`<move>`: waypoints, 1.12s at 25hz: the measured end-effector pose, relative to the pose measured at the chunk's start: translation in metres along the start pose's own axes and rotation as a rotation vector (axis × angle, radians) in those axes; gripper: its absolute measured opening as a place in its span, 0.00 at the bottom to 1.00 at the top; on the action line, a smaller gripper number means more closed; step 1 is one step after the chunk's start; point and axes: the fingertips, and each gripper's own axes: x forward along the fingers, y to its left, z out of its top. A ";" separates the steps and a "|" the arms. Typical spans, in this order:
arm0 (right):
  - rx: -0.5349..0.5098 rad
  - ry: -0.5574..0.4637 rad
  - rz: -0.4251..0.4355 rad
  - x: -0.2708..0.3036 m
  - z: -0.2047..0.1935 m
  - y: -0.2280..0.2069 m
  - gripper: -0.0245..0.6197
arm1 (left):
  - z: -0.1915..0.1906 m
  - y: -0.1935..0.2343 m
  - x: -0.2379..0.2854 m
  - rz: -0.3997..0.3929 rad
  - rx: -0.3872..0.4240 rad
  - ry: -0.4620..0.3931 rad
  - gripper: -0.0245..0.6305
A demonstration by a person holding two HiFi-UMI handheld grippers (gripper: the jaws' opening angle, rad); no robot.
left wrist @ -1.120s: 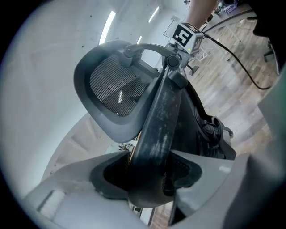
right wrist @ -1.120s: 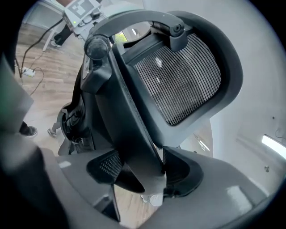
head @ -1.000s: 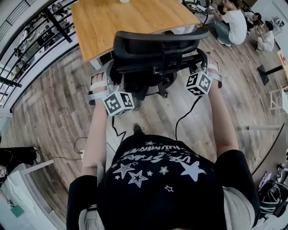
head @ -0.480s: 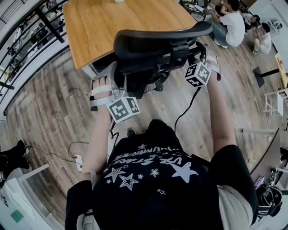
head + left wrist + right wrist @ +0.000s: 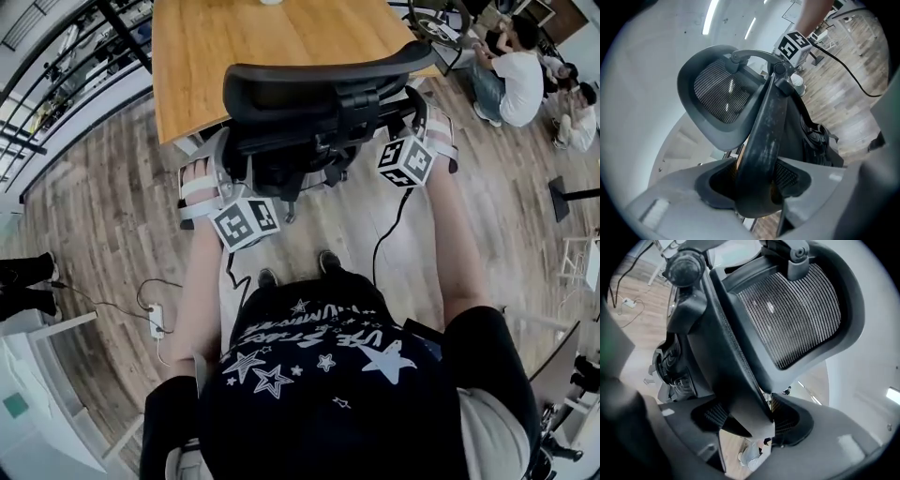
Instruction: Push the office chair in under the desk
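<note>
At 12 o'clock the desk (image 5: 253, 47), people (image 5: 516, 70) seated at 2, power strip (image 5: 156, 321) at 8. The office chair (image 5: 323, 112) is at the desk's near edge. The left gripper (image 5: 757, 183) and right gripper (image 5: 750, 420), part-open, each clamp its backrest frame.

People (image 5: 520, 70), floor power strip (image 5: 157, 321)

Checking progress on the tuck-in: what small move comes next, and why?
Probably push the office chair straight toward the desk: left gripper and right gripper each clamp its backrest frame, and its base stands on floor short of the desk edge.
</note>
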 end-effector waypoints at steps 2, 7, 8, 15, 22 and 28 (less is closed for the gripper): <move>-0.001 -0.022 0.002 0.015 0.000 -0.006 0.47 | 0.003 0.002 0.013 0.004 0.001 0.024 0.40; -0.010 -0.047 -0.007 0.027 0.000 -0.006 0.47 | -0.002 -0.002 0.031 0.018 -0.002 0.060 0.40; -0.010 -0.057 -0.012 0.032 0.008 -0.006 0.47 | -0.008 0.004 0.037 0.024 0.000 0.071 0.40; -0.020 -0.102 -0.014 0.047 0.039 -0.008 0.46 | -0.036 0.034 0.070 0.023 -0.016 0.157 0.40; -0.028 -0.106 -0.046 0.048 0.040 -0.003 0.46 | -0.044 0.032 0.080 0.026 -0.026 0.206 0.41; -0.031 -0.113 -0.045 0.049 0.040 -0.002 0.46 | -0.046 0.033 0.082 0.029 -0.026 0.224 0.41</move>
